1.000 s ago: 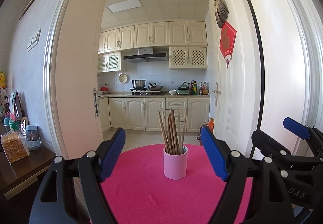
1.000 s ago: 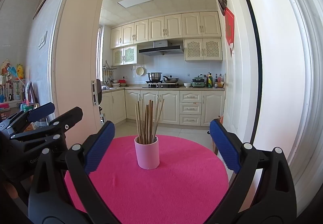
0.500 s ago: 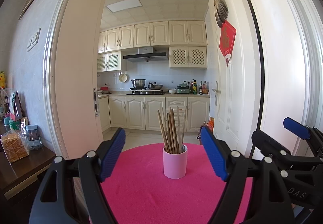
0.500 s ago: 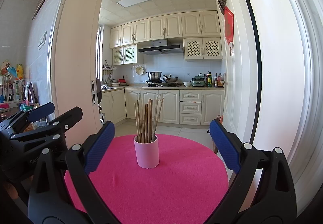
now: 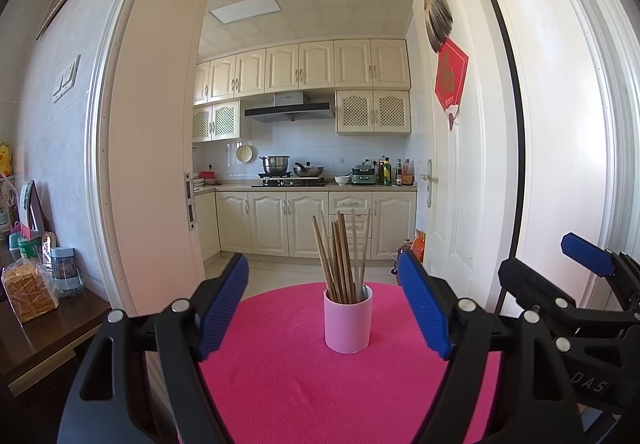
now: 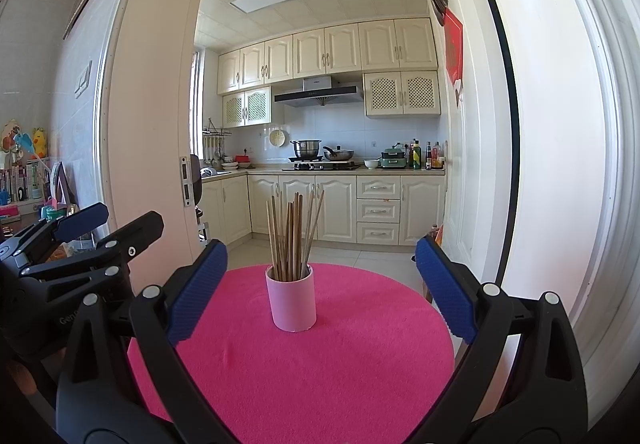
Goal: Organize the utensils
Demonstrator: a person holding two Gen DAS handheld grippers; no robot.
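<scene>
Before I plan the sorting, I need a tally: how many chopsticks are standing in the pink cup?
About 10, all standing bunched in the pink cup at the middle of the pink table; the chopsticks overlap, so some may be hidden.

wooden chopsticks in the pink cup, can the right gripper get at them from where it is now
Probably yes. The right gripper is open and faces the bundle of wooden chopsticks standing in the pink cylindrical cup on the round pink table. Nothing lies between them, and the left gripper sits off to the side.
</scene>
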